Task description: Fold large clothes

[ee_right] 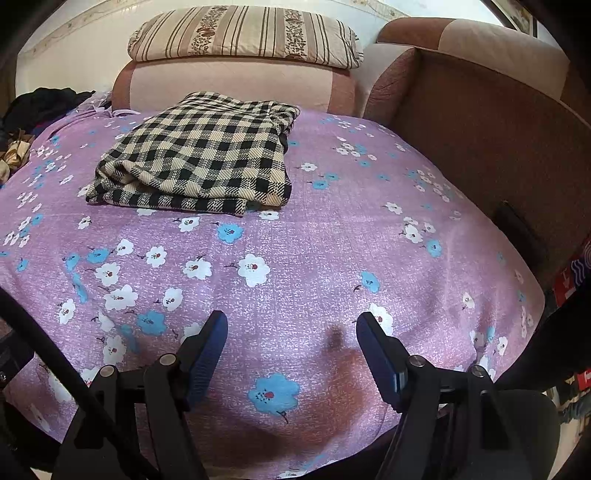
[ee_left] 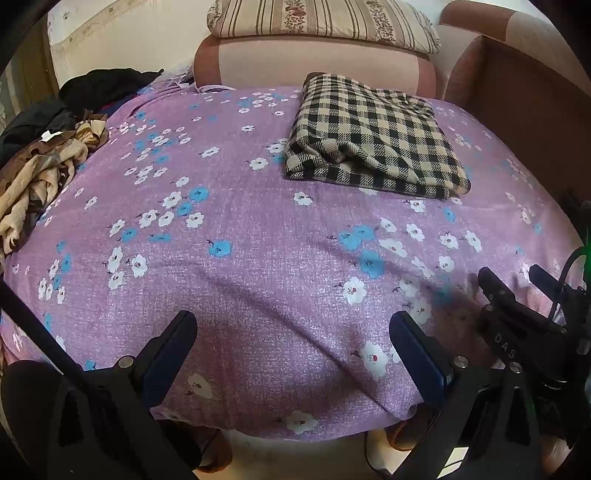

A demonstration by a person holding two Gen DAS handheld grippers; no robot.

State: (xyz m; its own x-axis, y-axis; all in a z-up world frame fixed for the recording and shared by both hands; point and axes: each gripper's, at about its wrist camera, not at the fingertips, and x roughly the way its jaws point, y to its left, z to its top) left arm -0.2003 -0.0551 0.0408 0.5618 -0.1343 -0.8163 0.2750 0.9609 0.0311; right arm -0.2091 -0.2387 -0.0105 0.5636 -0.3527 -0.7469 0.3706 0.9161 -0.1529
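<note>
A black-and-beige checked garment [ee_left: 373, 140] [ee_right: 199, 162] lies folded into a rectangle at the far side of the purple flowered sheet [ee_left: 258, 258] [ee_right: 314, 240]. My left gripper [ee_left: 293, 321] hovers open over the sheet's near edge, nothing between its blue pads. My right gripper [ee_right: 291, 321] is open too, empty, above the near part of the sheet. In the left wrist view the right gripper [ee_left: 517, 280] shows at the far right. Both grippers are well short of the folded garment.
A heap of crumpled clothes, brown-beige [ee_left: 40, 177] and black [ee_left: 103, 85], lies at the sheet's left edge. A pink-brown sofa backrest [ee_left: 314, 62] carries a striped pillow [ee_right: 243, 33]. A brown armrest [ee_right: 498, 122] bounds the right side.
</note>
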